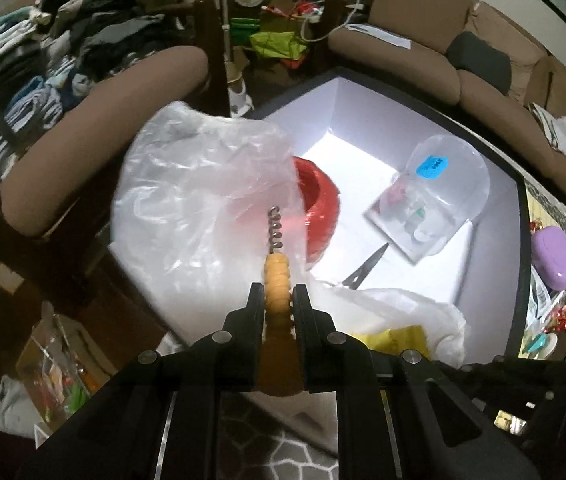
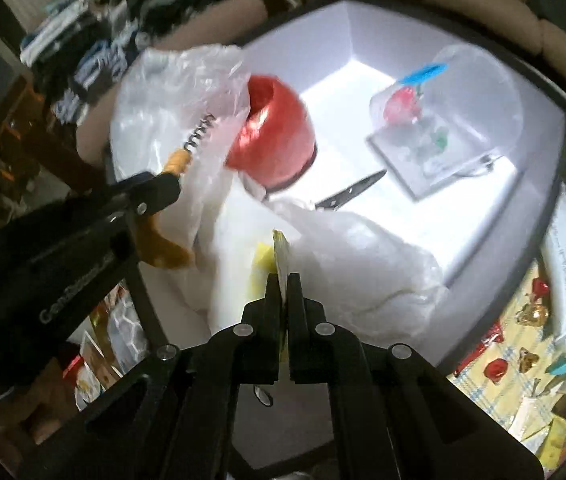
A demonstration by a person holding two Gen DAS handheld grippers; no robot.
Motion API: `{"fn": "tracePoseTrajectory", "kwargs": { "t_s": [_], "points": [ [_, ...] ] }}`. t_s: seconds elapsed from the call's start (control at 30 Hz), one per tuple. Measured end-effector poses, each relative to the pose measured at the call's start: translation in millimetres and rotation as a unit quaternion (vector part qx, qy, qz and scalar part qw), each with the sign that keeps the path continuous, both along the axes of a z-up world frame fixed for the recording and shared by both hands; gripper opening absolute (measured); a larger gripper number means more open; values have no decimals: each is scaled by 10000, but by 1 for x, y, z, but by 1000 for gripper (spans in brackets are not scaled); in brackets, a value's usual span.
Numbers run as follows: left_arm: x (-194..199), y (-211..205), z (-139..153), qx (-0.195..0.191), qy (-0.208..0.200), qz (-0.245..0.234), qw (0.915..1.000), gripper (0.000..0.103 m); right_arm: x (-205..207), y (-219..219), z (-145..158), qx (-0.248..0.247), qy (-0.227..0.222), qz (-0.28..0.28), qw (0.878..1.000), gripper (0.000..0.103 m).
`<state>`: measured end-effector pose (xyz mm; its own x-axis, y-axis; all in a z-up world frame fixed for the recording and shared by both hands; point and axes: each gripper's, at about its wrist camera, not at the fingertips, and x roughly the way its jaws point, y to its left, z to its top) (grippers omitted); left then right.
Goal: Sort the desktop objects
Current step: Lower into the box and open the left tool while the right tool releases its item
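Observation:
My left gripper (image 1: 278, 294) is shut on a corkscrew (image 1: 275, 276) with an orange ribbed handle; its metal spiral points into a clear plastic bag (image 1: 203, 184) over the white box (image 1: 483, 248). The same corkscrew (image 2: 179, 162) and left gripper (image 2: 163, 184) show at the left of the right wrist view. My right gripper (image 2: 282, 280) is shut on a thin flat yellow-edged card (image 2: 280, 256) above a white plastic bag (image 2: 343, 264). Inside the box lie a red spool of twine (image 2: 275, 140), scissors (image 2: 353, 192) and a clear dome case (image 2: 455, 120).
Brown sofas (image 1: 423, 52) ring the box, with piled clothes (image 1: 43, 60) at left. A purple case (image 1: 555, 258) and wrapped candies (image 2: 523, 320) lie on a yellow cloth at right. Bags and boxes (image 1: 55, 372) sit on the floor at lower left.

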<state>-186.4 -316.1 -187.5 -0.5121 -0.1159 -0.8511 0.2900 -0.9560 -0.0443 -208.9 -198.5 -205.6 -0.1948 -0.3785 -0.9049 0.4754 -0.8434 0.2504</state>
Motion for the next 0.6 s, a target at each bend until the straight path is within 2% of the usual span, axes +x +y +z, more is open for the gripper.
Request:
{"fn": "tracePoseTrajectory", "kwargs": {
  "t_s": [0.1, 0.2, 0.27, 0.3, 0.33, 0.37, 0.4, 0.43, 0.47, 0.5, 0.6],
  "points": [
    [-7, 6, -10, -63, -189, -90, 9998, 14, 2, 0, -4, 105, 40, 93, 9999, 3],
    [-11, 7, -19, -24, -363, -95, 9993, 14, 1, 9, 0, -105, -41, 46, 9999, 3],
    [-9, 4, -15, 69, -325, -46, 9994, 15, 4, 19, 10, -262, -157, -12, 9995, 4],
    [-6, 4, -8, 120, -260, -8, 9996, 19, 7, 26, 18, -358, -220, -70, 9991, 6],
    [-4, 3, -3, 148, -203, 14, 9997, 27, 9, 35, 26, -434, -213, -152, 9987, 8],
    [-1, 2, 4, 178, -117, 73, 9997, 55, 12, 42, 34, -493, -133, -215, 9985, 14],
    [4, 2, 14, 163, -45, 218, 9996, 86, 15, 53, 46, -624, 15, -299, 9976, 27],
    [7, 1, 20, 121, 10, 314, 9994, 92, 17, 63, 56, -790, 141, -379, 9961, 34],
    [10, 2, 28, 82, 106, 382, 9992, 92, 20, 76, 66, -1013, 264, -466, 9934, 48],
    [16, 6, 38, 76, 205, 440, 9988, 92, 22, 90, 75, -1288, 352, -546, 9895, 57],
    [31, 22, 58, 328, 500, 383, 9975, 92, 29, 138, 93, -2018, 511, -904, 9739, 57]
  ]
}}
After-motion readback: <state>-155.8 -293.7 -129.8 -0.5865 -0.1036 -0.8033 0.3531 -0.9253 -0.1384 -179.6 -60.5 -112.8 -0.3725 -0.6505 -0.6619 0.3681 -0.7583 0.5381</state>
